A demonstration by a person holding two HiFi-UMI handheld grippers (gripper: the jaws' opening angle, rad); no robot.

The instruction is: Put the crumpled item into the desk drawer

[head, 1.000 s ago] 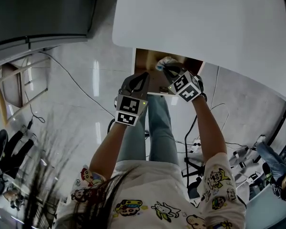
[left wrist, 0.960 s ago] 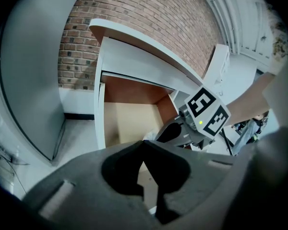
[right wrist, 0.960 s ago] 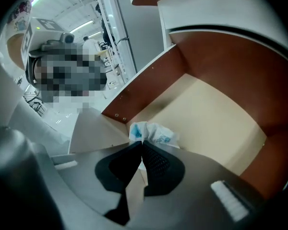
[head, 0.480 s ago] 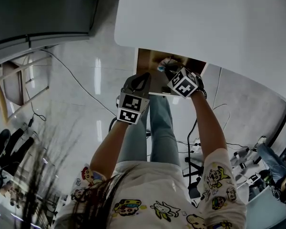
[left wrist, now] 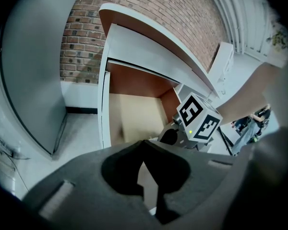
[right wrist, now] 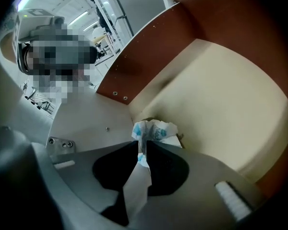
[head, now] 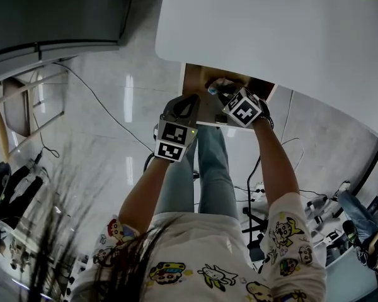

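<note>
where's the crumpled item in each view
Head view: crumpled item upper centre, at the right tool's tip, over the open drawer.
Left gripper view: not visible; only the right tool's marker cube shows beside the drawer.
Right gripper view: centre, pinched between the tool's jaws.
Shared landmark: the drawer's pale floor.

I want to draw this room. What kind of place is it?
Probably an office or workroom. There is a white desk with an open drawer, a shiny tiled floor with cables trailing across it, and a brick wall behind the desk.
</note>
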